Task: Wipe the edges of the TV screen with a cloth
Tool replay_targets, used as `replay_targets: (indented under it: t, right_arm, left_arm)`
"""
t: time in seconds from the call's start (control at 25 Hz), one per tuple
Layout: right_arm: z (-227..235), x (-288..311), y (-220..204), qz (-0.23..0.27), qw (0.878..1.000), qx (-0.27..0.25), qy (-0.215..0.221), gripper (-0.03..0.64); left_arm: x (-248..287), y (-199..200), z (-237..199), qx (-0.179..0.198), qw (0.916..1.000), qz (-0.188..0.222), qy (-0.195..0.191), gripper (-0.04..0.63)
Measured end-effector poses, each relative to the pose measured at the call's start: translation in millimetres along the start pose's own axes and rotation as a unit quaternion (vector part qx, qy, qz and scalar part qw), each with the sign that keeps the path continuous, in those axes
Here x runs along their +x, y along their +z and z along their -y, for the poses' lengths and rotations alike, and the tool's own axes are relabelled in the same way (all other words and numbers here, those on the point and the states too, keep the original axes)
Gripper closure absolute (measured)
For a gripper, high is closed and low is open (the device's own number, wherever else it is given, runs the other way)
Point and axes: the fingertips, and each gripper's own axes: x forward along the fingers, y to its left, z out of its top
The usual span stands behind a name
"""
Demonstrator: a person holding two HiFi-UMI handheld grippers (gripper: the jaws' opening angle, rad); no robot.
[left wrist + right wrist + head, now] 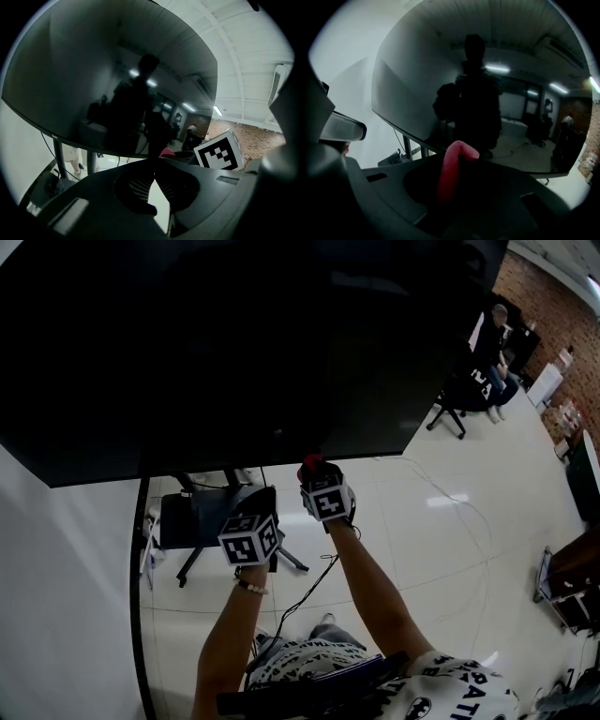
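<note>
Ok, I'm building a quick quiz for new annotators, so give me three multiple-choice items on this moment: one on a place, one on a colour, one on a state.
1. Where is the cloth? A in a bucket; B in the right claw; C on a shelf.
2. What colour is the cloth? A blue; B white; C red.
3. How is the TV screen? A dark, mirroring the room; B showing a picture; C covered by a sheet.
Answers: B, the right gripper view shows the claw shut on it; C, it reads red in that view and the head view; A, the glass is black with a person's reflection.
</note>
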Motion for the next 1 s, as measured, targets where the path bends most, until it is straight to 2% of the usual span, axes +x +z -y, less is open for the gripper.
replay_targets:
  t: [0.32, 0.8, 1.0]
  right_arm:
    - [-53, 33, 11, -0.003, 1.0, 0.002, 0.011, 0.555]
    - [-86, 33, 27, -0.022, 1.0, -0.017, -0.014, 0.554]
    - [-112, 44, 35, -0.012, 1.0, -0.013, 0.001, 0.554]
  left_arm:
    - [-24, 0, -57, -0.009, 0.9999, 0.001, 0.014, 0.595]
    - [-54, 11, -79, -0.004, 1.0, 0.007, 0.003, 0.595]
    - [-66, 10, -102, -0.013, 0.9998, 0.005, 0.014, 0.595]
